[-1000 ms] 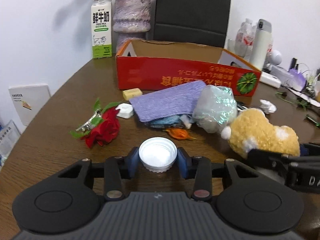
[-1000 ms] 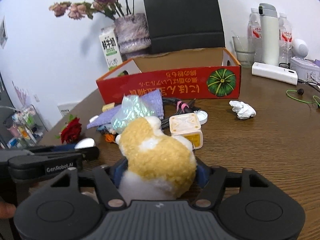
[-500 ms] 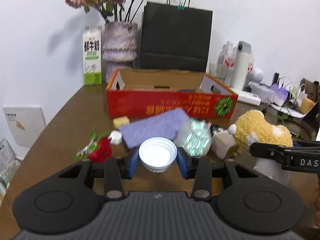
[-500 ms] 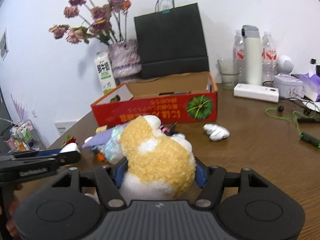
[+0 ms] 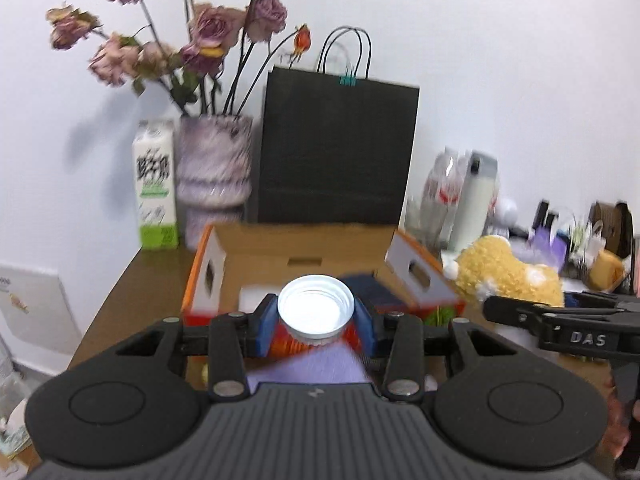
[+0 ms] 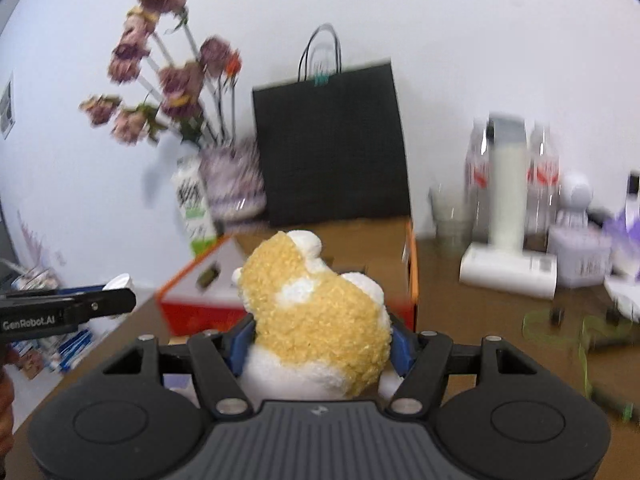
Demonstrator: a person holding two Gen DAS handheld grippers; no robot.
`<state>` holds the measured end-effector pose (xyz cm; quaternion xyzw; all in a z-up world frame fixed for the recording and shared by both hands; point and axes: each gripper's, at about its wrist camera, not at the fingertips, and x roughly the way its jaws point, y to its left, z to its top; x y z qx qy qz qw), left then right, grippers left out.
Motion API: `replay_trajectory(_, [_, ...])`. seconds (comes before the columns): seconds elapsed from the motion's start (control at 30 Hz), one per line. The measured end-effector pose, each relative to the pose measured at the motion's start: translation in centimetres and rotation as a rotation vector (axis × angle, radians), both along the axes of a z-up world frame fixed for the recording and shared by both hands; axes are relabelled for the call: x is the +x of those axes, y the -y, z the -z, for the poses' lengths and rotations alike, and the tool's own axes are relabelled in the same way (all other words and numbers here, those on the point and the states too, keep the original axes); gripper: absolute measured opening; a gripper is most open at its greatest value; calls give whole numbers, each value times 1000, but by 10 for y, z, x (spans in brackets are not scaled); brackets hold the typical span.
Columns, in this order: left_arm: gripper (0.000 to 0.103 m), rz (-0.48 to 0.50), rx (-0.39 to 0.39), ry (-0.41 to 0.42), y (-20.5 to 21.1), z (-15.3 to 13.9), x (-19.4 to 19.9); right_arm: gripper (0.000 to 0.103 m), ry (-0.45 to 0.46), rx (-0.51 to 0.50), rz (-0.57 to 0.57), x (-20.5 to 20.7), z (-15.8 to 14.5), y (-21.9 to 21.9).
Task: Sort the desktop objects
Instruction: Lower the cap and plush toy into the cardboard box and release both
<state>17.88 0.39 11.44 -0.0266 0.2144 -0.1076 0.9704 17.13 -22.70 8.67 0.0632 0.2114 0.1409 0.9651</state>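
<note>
Table (image 5: 120, 304) brown wood (white wall) | left tool (image 5: 316, 316) grasps cap (image 5: 316, 308) | right tool (image 6: 320, 344) grasps plush (image 6: 316, 312)

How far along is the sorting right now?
Some flat items, too blurred to identify, already lie in the red cardboard box. In hand: the left gripper grips a white lid, and the right gripper grips a plush toy, both near the box. Left: neither is dropped yet, and a purple cloth lies before the box.

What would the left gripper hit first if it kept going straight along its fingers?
Likely the open red cardboard box: the left gripper, shut on the white lid, points into it. Depth is unclear.
</note>
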Motion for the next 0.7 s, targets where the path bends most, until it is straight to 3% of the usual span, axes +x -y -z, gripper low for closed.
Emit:
replay_trajectory(0.17, [41, -68, -37, 9, 14, 1, 55, 65, 9, 16, 37, 61, -6, -13])
replay_trajectory(0.47, [41, -155, -52, -63, 10, 35, 144, 65, -85, 36, 56, 157, 27, -28])
replay_trajectory(0.7, [41, -184, -14, -155, 7, 67, 191, 65, -130, -56, 48, 204, 51, -42])
